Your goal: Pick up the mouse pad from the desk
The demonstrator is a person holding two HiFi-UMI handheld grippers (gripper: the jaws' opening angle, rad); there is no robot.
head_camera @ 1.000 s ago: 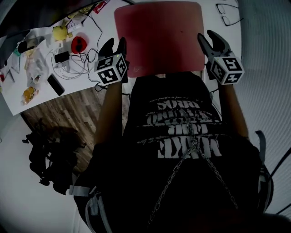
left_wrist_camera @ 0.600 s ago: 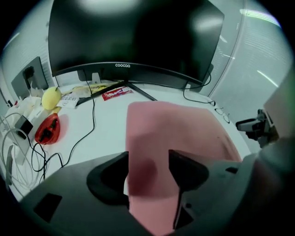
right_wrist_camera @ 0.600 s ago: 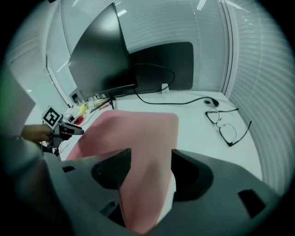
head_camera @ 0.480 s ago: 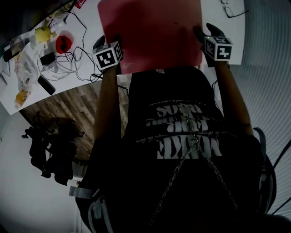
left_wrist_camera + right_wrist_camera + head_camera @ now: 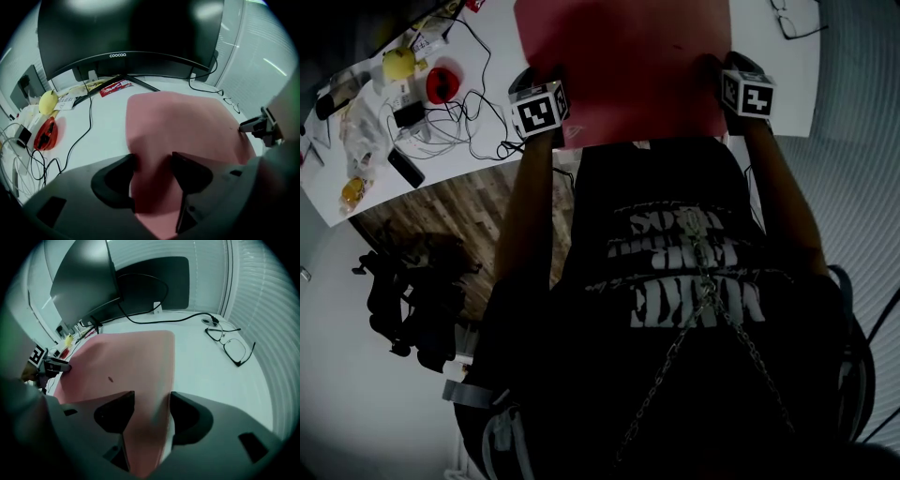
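now jaws opened, pad point(image 5: 623, 66) between, seemingly free

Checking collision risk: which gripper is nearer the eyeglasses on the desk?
Right. The right gripper sits at the right edge of the mouse pad, with the eyeglasses just beyond. The left gripper is across the pad. Left jaws just opened further, right's closed slightly, pad between each.

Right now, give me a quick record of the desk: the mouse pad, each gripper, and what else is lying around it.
mouse pad: red, flat on the white desk
left gripper: jaws apart, just been opening; pad's left edge between them, not pinched
right gripper: jaws apart, just been closing slightly; pad's right edge between them, not pinched
right of pad: glasses
left of pad: cables
behind pad: monitor
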